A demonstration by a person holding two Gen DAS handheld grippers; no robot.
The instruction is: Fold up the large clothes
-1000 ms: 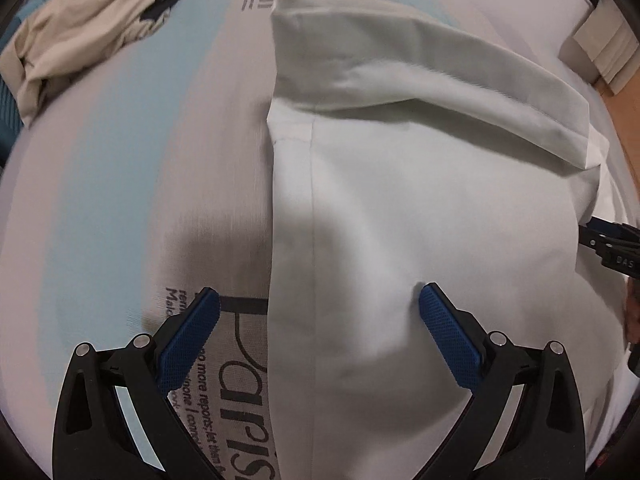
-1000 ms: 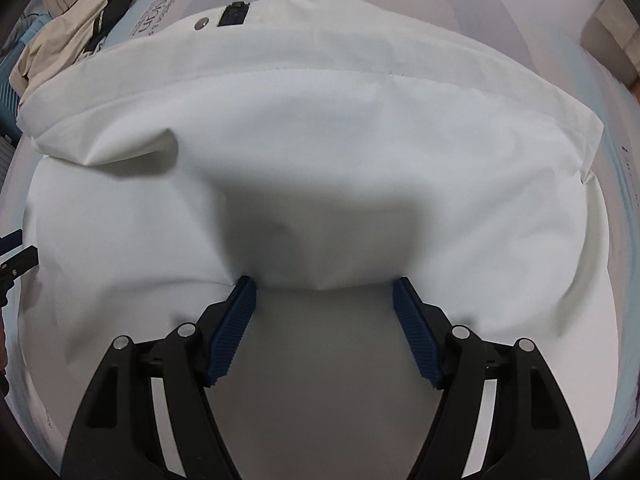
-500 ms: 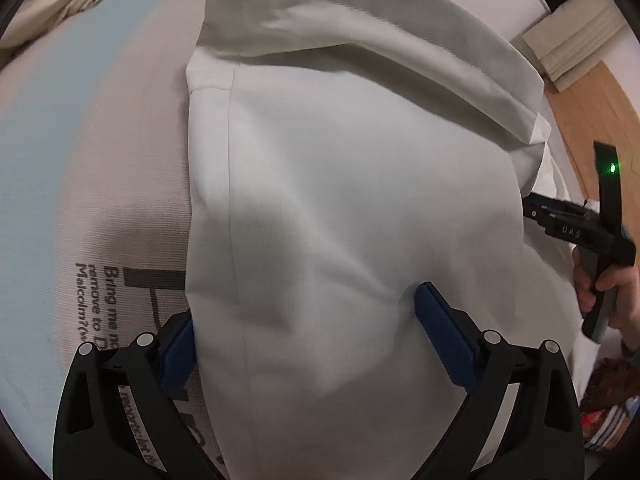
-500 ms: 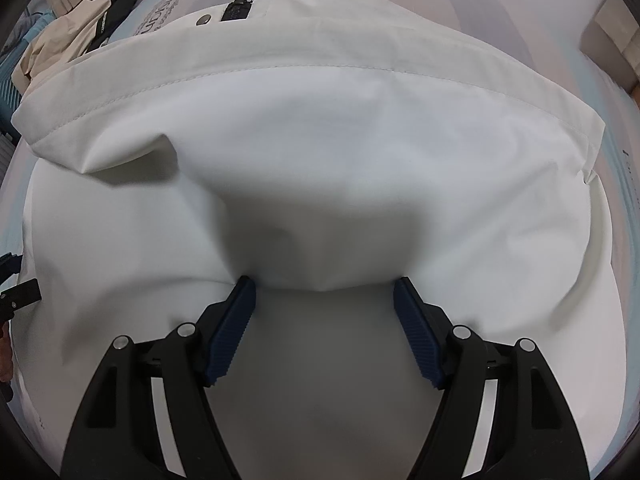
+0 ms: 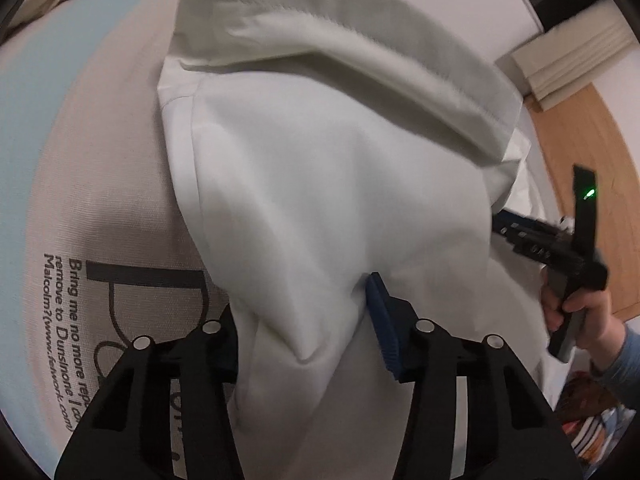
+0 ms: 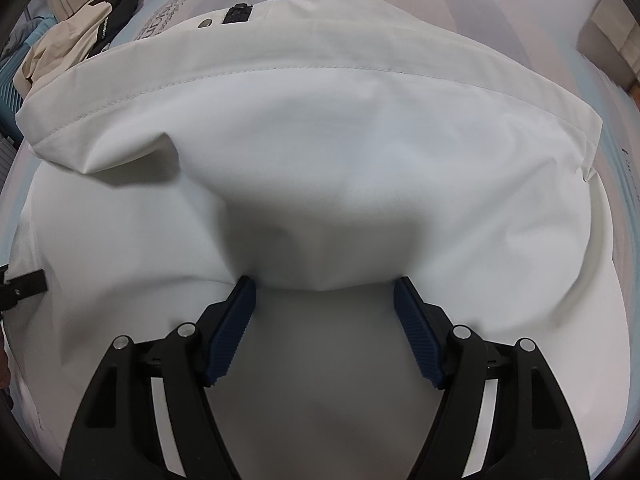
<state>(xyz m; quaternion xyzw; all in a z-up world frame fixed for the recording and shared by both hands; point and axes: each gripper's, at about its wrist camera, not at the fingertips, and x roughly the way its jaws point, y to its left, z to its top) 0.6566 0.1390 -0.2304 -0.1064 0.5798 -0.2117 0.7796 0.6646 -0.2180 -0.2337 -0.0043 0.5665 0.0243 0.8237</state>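
A large white garment point(image 5: 328, 184) lies partly folded on a mattress, a folded band across its far side. In the left wrist view my left gripper point(image 5: 308, 332) has its jaws partly closed around a bunched fold of the garment's near edge; cloth hides the left pad. In the right wrist view the same garment point(image 6: 320, 152) fills the frame, with a black tag and snap point(image 6: 236, 14) at its far edge. My right gripper point(image 6: 324, 320) is open, its pads at a raised fold, with cloth between and under them. The right gripper also shows in the left wrist view point(image 5: 552, 248), held by a hand.
The mattress cover point(image 5: 80, 184) is beige and light blue with black printed text. A crumpled beige and black garment point(image 6: 80, 40) lies at the far left. A stack of pale boards point(image 5: 572, 64) and wooden floor point(image 5: 580, 152) are at the right.
My left gripper moved right onto the garment's edge and narrowed its jaws around a bunch of cloth. The right gripper stayed in place, open, and the garment shifted slightly.
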